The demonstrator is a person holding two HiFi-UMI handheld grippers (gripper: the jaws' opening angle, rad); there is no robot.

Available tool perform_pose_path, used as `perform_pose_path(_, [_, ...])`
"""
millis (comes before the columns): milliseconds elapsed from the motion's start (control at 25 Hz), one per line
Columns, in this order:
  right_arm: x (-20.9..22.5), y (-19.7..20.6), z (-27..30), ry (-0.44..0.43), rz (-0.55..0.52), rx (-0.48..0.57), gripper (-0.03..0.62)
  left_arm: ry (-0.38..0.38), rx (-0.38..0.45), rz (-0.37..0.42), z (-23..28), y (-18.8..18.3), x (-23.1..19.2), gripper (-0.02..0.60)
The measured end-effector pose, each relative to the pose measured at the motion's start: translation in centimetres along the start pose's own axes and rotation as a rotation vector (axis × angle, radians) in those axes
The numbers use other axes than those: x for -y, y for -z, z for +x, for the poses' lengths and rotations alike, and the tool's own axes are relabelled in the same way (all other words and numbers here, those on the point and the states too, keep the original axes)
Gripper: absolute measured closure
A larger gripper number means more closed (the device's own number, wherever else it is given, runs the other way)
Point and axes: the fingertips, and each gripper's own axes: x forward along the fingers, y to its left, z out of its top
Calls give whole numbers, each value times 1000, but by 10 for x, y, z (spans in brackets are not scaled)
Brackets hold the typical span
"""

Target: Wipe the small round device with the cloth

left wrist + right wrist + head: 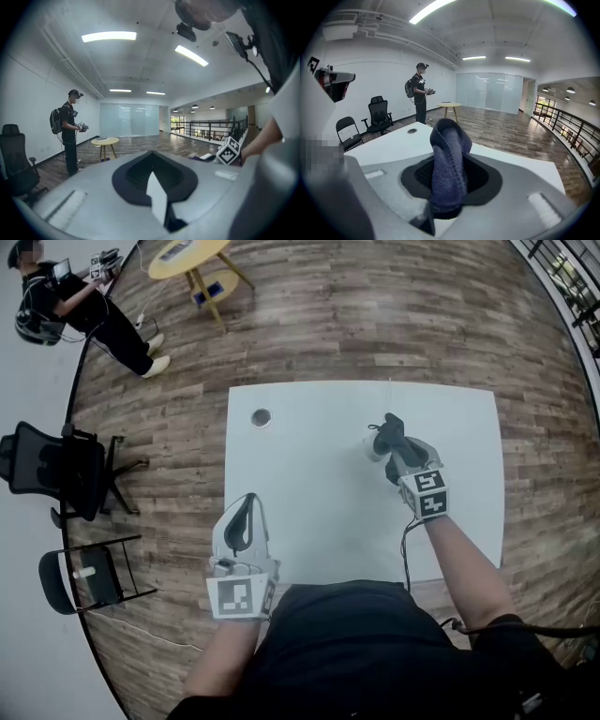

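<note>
Far left, on the wooden floor: a person in dark clothes with a backpack, then a black office chair and a black folding chair nearer the camera. Further in, at the top edge, a small yellow round table. Next, the white table, with a grey ring, dark in the centre, lying flat near its far left corner, well apart from both grippers. At the near left edge of that table, the left gripper, marker cube towards the body, pointing away across the top. Jaws brought together at the tips, with only the dark teardrop gap behind them and nothing gripped. Right of centre on the table, the small round device: white, mostly hidden, showing just left of the cloth. Contact between the two not clear. Dark blue-grey towelling, that cloth, pinched in a fold between the jaws of the right gripper and sticking up past the tips in a rounded loop. Jaws only narrowly parted, clamped on the fabric. Tilted downward beside the device, with the bare forearm running back to the lower right and a black cable alongside. Far right, beyond the floor, a black railing.
</note>
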Motion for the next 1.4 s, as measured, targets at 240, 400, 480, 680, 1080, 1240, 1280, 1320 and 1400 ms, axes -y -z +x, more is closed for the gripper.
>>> perform_pose_path(240, [-4,6,8,-7,-19,-36,482,-19,-14,17,-8,8,-8,577])
perform_pose_path(400, [-9,6,8,-12,-34,-50,483,-29,-23,10,-9,11,-9,577])
perform_pose_path(480, [-11,5,8,-10,-52,-49,482,-35,-36,14,-9,15,-10,577])
perform_pose_path(680, [-19,9,7,-23,-70,-73,482,-6,-11,-18,8,13,2,577])
perform_pose_path(1080, [-31,12,4,-23,-103,-100,482,119,-8,41,79,30,41,577])
perform_pose_path(1240, [-37,14,3,-26,-109,-112,482,160,-69,70,107,58,51,577])
perform_pose_path(1280, [-38,16,2,-27,-108,-116,482,170,-90,86,110,65,53,577])
perform_pose_path(1320, [-39,17,0,-28,-106,-121,482,180,-109,99,113,70,54,577])
perform_pose_path(1400, [-43,19,-2,-31,-109,-131,482,193,-116,67,116,75,59,577])
